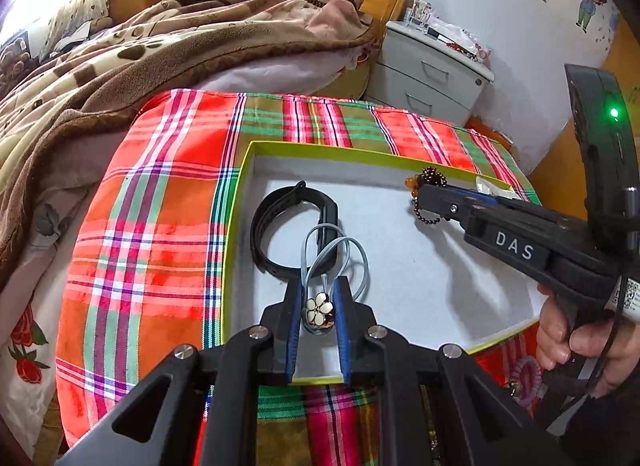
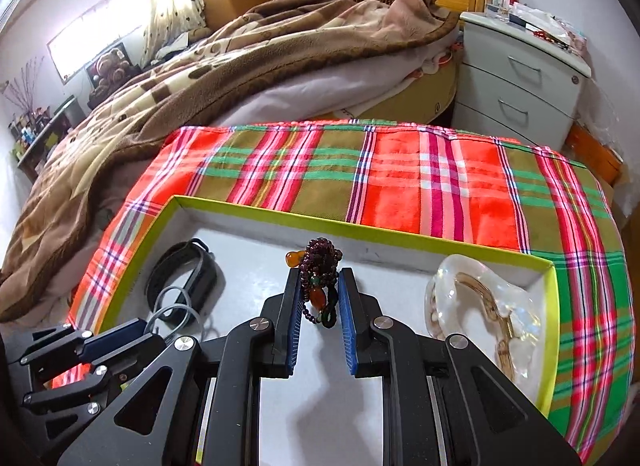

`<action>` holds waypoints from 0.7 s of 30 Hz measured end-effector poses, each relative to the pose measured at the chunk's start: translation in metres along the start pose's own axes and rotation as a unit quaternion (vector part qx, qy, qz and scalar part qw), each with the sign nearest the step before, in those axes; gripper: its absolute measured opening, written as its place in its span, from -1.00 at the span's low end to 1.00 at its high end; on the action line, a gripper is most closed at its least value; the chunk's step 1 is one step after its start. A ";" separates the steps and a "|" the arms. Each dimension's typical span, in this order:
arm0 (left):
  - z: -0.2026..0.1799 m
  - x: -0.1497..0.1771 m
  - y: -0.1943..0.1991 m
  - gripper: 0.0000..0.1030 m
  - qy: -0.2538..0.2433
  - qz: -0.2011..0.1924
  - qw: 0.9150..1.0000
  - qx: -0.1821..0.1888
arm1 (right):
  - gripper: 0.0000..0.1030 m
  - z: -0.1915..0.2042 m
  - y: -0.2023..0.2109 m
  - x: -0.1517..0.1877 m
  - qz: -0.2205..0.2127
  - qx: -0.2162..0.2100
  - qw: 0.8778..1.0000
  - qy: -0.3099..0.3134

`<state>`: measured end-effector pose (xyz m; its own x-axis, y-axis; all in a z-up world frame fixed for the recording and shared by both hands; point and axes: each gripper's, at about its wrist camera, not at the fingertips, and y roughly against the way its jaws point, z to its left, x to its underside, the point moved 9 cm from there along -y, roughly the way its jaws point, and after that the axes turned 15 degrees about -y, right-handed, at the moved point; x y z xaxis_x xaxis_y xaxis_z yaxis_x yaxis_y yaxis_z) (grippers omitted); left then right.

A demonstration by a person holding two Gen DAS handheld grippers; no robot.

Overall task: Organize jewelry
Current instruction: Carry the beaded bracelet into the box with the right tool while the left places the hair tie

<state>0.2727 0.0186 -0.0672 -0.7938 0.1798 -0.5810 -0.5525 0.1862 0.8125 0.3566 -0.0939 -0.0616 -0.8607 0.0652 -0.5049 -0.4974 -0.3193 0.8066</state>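
A green-rimmed box lid (image 1: 244,169) with a white floor lies on a plaid cloth; its rim also shows in the right wrist view (image 2: 360,230). My left gripper (image 1: 319,286) is shut on a grey hair tie with a cream flower charm (image 1: 319,308), held over the box near a black wristband (image 1: 276,225). My right gripper (image 2: 319,278) is shut on a dark beaded bracelet with amber beads (image 2: 322,262), held above the box floor. It also shows in the left wrist view (image 1: 422,193). The wristband shows in the right wrist view (image 2: 182,278).
A pearly shell dish (image 2: 480,306) holding a gold chain sits in the box's right corner. The plaid cloth (image 2: 400,169) covers the surface. A bed with a brown blanket (image 2: 220,65) is behind. A white nightstand (image 2: 520,77) stands at the back right.
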 end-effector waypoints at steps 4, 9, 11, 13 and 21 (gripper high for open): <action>0.001 0.002 -0.005 -0.67 0.002 0.007 1.000 -0.003 | -0.64 -0.001 -0.005 -0.001 0.002 0.009 1.000 0.004; 0.001 0.003 -0.008 -0.67 -0.001 0.011 1.000 -0.010 | -0.64 -0.004 -0.009 -0.002 0.004 0.015 1.000 0.005; 0.001 0.004 -0.009 -0.67 0.005 0.013 1.000 -0.004 | -0.64 -0.004 -0.010 -0.003 0.004 0.014 1.000 0.004; 0.002 0.004 -0.010 -0.66 0.005 0.014 1.000 -0.006 | -0.63 -0.004 -0.011 -0.003 0.005 0.013 1.000 0.004; 0.001 0.004 -0.011 -0.59 0.000 0.016 1.000 -0.010 | -0.62 -0.003 -0.013 -0.003 0.006 0.015 1.000 0.005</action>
<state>0.2756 0.0186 -0.0787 -0.8113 0.1861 -0.5541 -0.5311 0.1612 0.8318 0.3654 -0.0931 -0.0713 -0.8657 0.0530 -0.4977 -0.4902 -0.2911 0.8216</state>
